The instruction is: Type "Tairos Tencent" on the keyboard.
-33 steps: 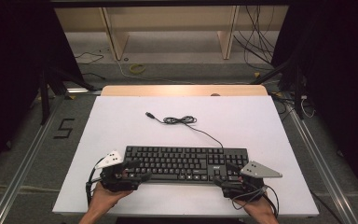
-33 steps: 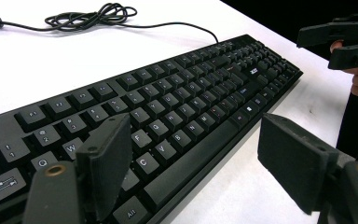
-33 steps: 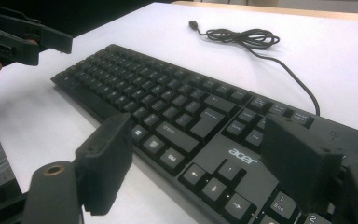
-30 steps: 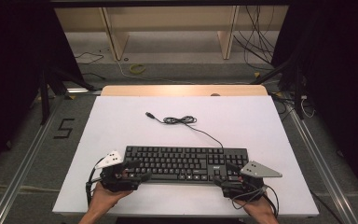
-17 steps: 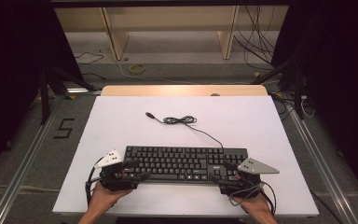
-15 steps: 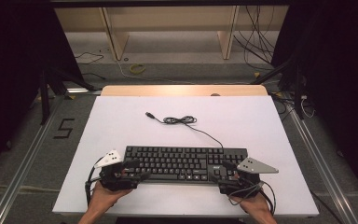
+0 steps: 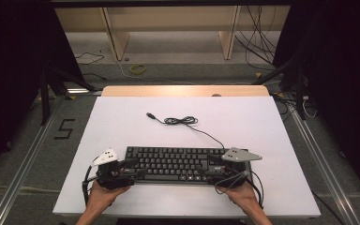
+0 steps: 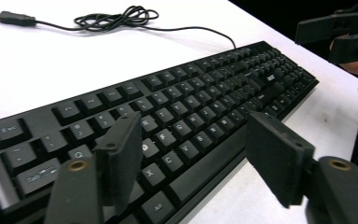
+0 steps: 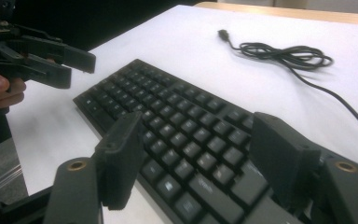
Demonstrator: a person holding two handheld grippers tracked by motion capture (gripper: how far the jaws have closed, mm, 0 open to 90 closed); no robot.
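High view: saw a black keyboard lying flat near the front edge of the white table, its long side running left to right. Found the left gripper at the keyboard's left end and the right gripper at its right end, each held in a hand coming in from the bottom. Noted the keyboard's cable trailing back in a loose coil, plug lying free on the table, connected to nothing. Read a "5" marked on the floor left of the table. Judged the work as barely begun: both ends approached, no grasp closed, keyboard not lifted.

Left gripper view: looked along two black jaws standing well apart, clamped on nothing. Saw the near front edge of the keyboard between and under them, the left jaw over the letter keys, the right jaw over bare table just in front. Could make out key legends such as Q, X, C, V and a Tab key; too blurred to read any brand. Spotted the right gripper far off at the upper right.

Right gripper view: jaws again spread wide and gripping nothing, hanging over the keyboard's right end. Key legends too blurred to read; no label legible. Spotted the left gripper at the upper left, jaws parted too. Judged closing on both ends and any lift or shift as left to do.
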